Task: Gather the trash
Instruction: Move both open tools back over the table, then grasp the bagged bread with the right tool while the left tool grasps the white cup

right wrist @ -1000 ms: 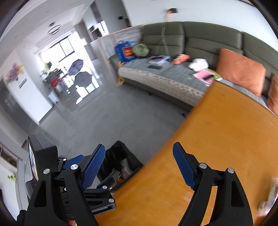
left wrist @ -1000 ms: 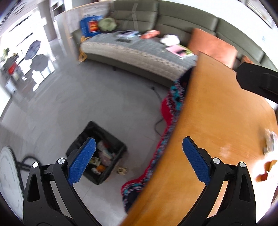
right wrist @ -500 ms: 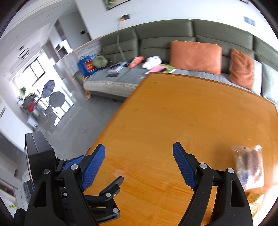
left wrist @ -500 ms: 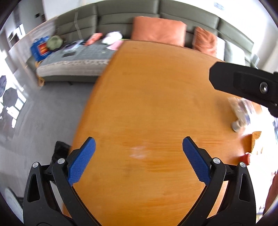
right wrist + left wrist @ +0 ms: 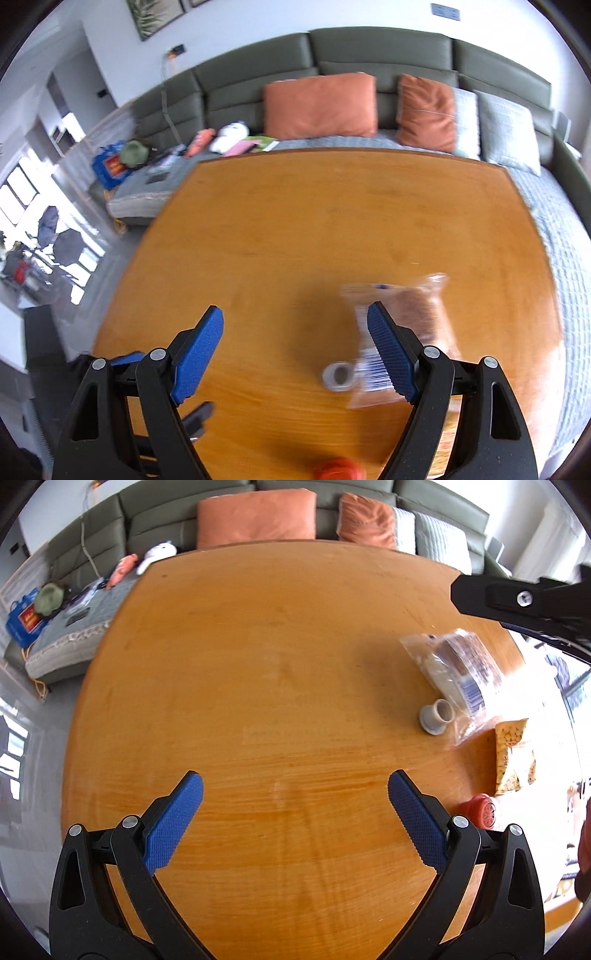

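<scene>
1. Left gripper [image 5: 294,800], nearest in the left wrist view: blue-padded jaws spread wide, nothing between them, hovering over bare wood of the table [image 5: 258,664].
2. Right gripper [image 5: 295,338], nearest in the right wrist view: jaws wide apart too, empty. Its right finger overlaps the bag in that view; contact cannot be told, frame is motion-blurred there.
3. Red cap [image 5: 481,809]: on the table just right of the left gripper's right finger; also at the bottom edge of the right wrist view [image 5: 337,472].
4. Yellow wrapper [image 5: 511,755]: flat on the table, right side, between red cap and bag, partly washed out by glare.
5. Small grey cup [image 5: 437,716]: lying on its side, touching or just beside the bag's near end; seen blurred ahead of the right gripper [image 5: 338,376].
6. Clear plastic bag [image 5: 454,668]: trash item with brown contents and a barcode label, lying on the table's right half; in the right wrist view [image 5: 400,332] it sits just ahead and right of the jaws' gap.
7. Black body of the right gripper pokes in at the upper right of the left wrist view, above the bag.
8. Beyond the table's far edge: green sofa [image 5: 369,51] with two orange cushions [image 5: 321,105], pale pillows, and clutter on its left end.
</scene>
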The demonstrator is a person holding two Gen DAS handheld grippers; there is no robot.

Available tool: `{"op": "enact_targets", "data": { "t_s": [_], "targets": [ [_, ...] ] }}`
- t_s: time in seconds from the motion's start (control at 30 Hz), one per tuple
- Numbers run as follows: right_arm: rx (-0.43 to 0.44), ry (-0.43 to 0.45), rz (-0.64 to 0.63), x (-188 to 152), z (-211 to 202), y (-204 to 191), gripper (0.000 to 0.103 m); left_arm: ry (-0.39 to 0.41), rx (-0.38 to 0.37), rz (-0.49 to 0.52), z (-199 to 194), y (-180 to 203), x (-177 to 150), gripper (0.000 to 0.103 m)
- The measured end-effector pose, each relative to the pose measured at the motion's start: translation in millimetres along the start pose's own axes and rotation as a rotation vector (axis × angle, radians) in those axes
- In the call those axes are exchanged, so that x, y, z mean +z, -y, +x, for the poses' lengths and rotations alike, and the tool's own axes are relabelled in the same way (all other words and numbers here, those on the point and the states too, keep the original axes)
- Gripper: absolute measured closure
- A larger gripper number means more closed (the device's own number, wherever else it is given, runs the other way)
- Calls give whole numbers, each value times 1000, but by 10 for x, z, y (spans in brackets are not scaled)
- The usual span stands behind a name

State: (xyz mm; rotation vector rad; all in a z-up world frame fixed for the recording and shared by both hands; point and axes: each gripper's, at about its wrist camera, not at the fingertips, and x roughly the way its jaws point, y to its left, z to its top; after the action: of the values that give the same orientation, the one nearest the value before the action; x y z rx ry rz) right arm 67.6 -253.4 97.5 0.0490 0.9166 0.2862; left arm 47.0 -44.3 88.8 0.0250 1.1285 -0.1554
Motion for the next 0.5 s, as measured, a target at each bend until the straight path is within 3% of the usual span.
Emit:
{"op": "enact_targets", "data": {
  "t_s": [0.2,0.4,0.5],
  "targets": [
    [-119,-71,-71,-23,332,317,22,-27,-18,37,132,230,115,6],
    [-154,-192,-134,-134,690,504,22,-55,-16,63,265,369,190,6],
    [-177,-197,-172,-143,766,522,17,-66,-16,65,315,377,202,6]
  ]
}}
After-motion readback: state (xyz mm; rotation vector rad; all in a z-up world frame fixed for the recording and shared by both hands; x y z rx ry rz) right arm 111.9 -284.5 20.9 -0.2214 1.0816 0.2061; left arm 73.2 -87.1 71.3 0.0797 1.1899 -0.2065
